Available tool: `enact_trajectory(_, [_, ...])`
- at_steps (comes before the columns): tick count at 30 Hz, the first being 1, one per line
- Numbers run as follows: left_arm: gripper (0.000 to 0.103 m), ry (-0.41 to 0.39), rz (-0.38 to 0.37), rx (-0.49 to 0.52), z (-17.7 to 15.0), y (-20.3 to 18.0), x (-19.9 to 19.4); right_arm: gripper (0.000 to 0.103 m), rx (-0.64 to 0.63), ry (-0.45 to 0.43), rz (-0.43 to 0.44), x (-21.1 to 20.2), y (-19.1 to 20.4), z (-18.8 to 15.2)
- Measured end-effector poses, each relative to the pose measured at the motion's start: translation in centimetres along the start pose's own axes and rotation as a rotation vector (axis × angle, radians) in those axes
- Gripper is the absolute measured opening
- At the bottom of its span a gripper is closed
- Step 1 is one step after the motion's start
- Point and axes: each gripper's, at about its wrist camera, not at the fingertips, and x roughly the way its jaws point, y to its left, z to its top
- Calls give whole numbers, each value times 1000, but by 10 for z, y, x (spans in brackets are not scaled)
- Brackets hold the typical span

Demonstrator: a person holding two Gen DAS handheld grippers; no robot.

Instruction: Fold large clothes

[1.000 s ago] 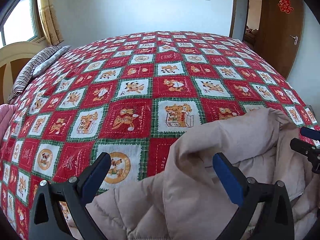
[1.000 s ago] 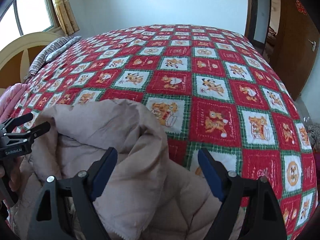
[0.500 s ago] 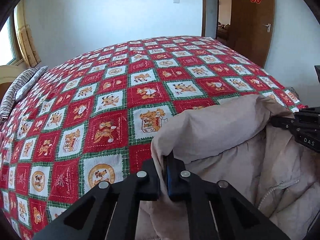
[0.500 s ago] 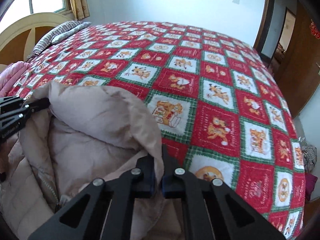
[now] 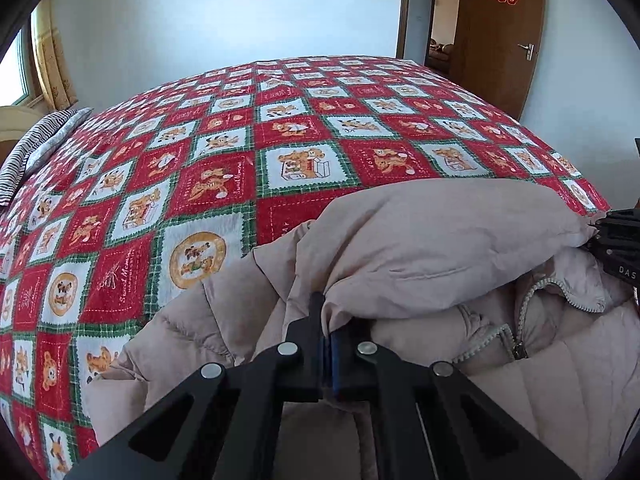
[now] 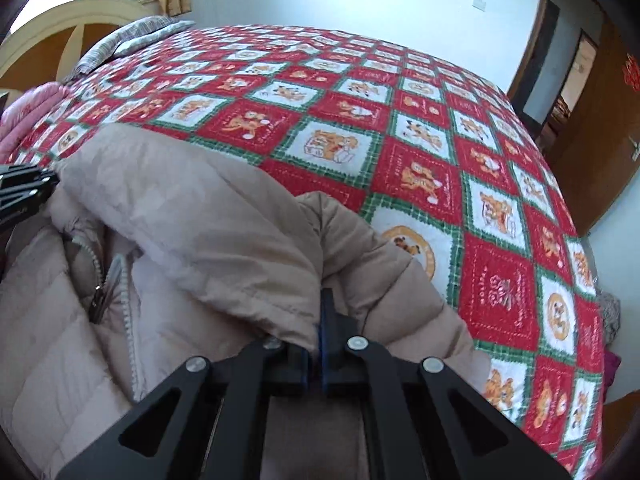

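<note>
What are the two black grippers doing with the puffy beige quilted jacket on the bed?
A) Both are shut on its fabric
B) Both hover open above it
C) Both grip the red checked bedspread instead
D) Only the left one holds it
A: the left gripper and the right gripper each have their jaws closed with a fold of the puffy beige quilted jacket pinched between the blue pads.

The beige jacket (image 5: 440,240) runs off the lower edge, its hem unseen.
</note>
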Motion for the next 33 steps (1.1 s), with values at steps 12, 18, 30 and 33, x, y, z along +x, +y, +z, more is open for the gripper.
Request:
enact_trajectory(12, [1, -6, 27, 39, -6, -6, 6, 63, 212, -199, 52, -40, 7, 31])
enact_trajectory(18, [2, -72, 102, 55, -8, -14, -17, 59, 252, -80, 50, 25, 25, 45])
enact_trajectory(30, [27, -297, -41, -19, 25, -39, -81, 59, 204, -67, 26, 42, 34, 18])
enact_trajectory(33, [94, -256, 39, -8, 52, -54, -56, 59, 184, -72, 10, 43, 39, 15])
